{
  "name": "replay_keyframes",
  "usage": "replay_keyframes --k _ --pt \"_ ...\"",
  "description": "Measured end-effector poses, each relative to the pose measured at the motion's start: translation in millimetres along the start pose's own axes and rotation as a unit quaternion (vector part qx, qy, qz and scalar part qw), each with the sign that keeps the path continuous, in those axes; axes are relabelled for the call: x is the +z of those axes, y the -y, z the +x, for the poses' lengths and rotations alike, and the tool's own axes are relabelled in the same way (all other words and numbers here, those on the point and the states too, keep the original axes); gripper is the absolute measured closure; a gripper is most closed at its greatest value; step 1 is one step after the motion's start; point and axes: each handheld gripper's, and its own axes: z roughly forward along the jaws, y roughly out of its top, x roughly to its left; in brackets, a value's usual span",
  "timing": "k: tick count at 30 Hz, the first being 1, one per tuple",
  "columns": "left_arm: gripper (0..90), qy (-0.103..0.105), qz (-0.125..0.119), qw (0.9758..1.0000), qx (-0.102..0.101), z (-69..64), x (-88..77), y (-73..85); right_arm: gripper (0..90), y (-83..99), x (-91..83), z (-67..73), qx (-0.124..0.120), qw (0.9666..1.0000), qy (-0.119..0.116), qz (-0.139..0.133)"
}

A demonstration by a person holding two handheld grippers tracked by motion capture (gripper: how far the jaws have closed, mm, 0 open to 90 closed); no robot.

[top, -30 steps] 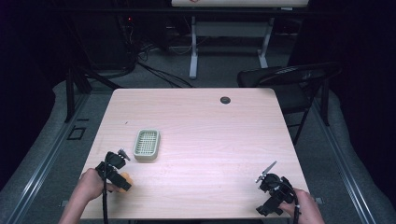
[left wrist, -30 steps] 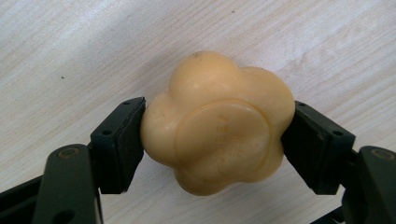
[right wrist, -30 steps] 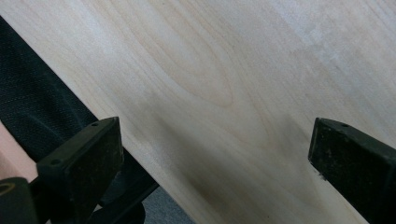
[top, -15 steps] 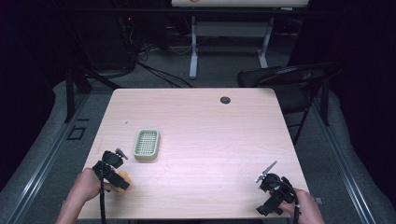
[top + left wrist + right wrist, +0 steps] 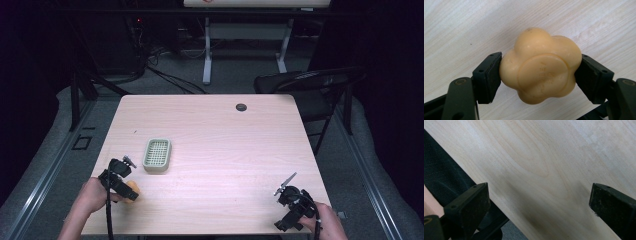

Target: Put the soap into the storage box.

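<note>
Just near the green soap dish (image 5: pixel 157 154), toward the person, the left gripper (image 5: pixel 540 72) clamps a yellow soap bar (image 5: pixel 540 68) over the table (image 5: pixel 225 140); the dish looks empty, so placing likely remains; the right gripper (image 5: pixel 539 202), well apart from the dish, holds its jaws wide on nothing.

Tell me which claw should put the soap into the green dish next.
Left, probably. The left claw is already shut on the flower-shaped soap and sits just beside the green soap dish. The right claw is open, with nothing between its jaws, at the table's far corner.
</note>
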Motion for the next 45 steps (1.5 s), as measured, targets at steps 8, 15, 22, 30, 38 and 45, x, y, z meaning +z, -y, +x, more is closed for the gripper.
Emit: replay_keyframes --k 8,15,22,30,38,45 --pt "26.5 -0.004 -0.001 1.0 0.004 2.0 -2.0 -5.7 2.8 -0.7 -0.2 -1.4 -0.005 1.0 0.002 0.007" --pt "26.5 -0.007 0.002 0.9999 0.012 0.8 -3.2 -12.5 2.8 0.3 0.1 -0.9 0.001 1.0 0.002 0.002" --pt "26.5 -0.008 0.001 0.9999 0.015 0.9 -5.4 -21.0 2.8 0.3 -0.1 -1.0 0.004 1.0 0.004 0.0" --pt "26.5 -0.007 0.003 0.9996 0.026 -1.8 -7.5 -34.2 2.9 0.6 -1.4 -1.9 0.005 0.9999 0.009 0.003" --pt "26.5 -0.006 0.0 0.9995 0.031 -2.9 -10.5 -44.9 2.9 1.0 -1.2 -1.9 0.004 0.9999 0.009 0.002" --pt "26.5 -0.012 0.001 0.9992 0.037 -0.7 -19.5 -54.3 2.9 1.1 -1.4 -1.8 0.003 1.0 0.009 0.001"
